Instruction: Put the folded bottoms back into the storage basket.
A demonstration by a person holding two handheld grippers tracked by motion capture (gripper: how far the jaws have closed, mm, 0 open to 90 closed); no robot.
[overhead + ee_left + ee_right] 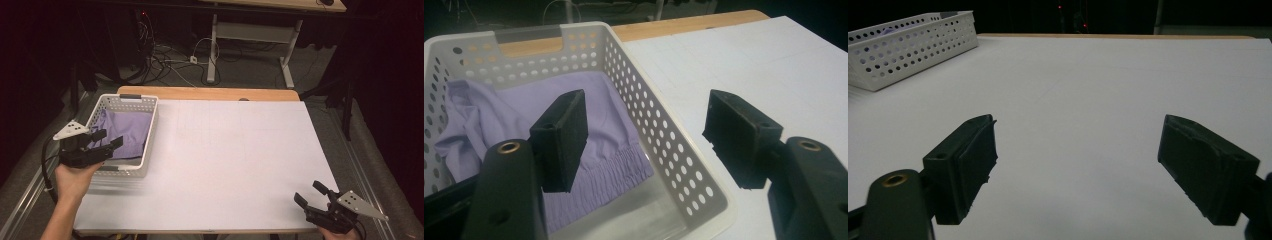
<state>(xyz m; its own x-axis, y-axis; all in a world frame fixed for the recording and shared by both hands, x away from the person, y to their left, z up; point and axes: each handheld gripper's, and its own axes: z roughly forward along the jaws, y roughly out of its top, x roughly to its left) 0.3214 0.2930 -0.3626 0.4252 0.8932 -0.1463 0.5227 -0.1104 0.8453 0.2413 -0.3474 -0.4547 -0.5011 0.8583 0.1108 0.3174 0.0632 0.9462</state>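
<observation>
High view: white perforated basket (125,131) sits at the left side of the bench (225,160), near its far corner, with a purple cloth (122,134) lying inside. Left tool (106,139) is held by the left hand (72,177) over the near end of the basket, jaws apart and nothing between them. Right tool (311,194) rests low at the near right corner of the bench, well apart from the basket, jaws spread wide and empty. Left gripper view: left tool (644,137) with jaws apart, one jaw above the cloth (524,120), the other over the bench (774,65) beyond the basket (664,125) wall; the pads touch neither. The cloth is crumpled, a gathered band showing at its near edge. Right gripper view: right tool (1078,165) jaws wide over bare bench (1088,80); basket (908,47) far off at upper left.
</observation>
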